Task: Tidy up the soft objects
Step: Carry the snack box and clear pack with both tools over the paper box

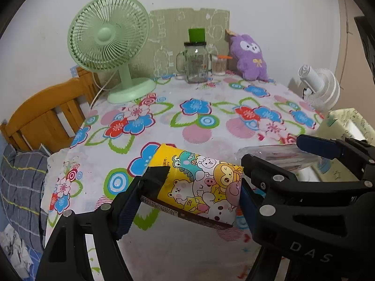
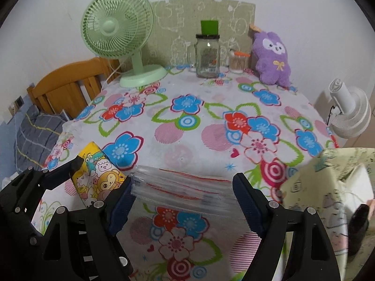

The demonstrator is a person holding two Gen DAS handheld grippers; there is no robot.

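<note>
A flower-print cloth (image 2: 211, 121) covers the surface, which fills most of both views and is backed by a pale wall. At its far left stands a mint-green desk fan (image 2: 117, 28); off the right edge sits a white fan (image 2: 351, 112), and a wooden chair back (image 2: 68, 86) shows at the left. A purple plush toy (image 2: 273, 58) leans upright at the far right corner, near a glass mug jar (image 2: 207, 56) with a green block on its lid and a small clear tub (image 2: 236, 63) with an orange lid. At the near right is a pale patterned box (image 2: 328, 187). The left hand-held gripper (image 1: 201, 187) is clamped across a yellow cartoon-print pack (image 1: 199, 182), its dark pads pressing both ends, the pack raised above the cloth at the near edge. Just beside it, the right hand-held gripper (image 2: 182, 194) is closed on a stack of clear zip bags (image 2: 182, 189) with red seal lines, also at the near edge.
</note>
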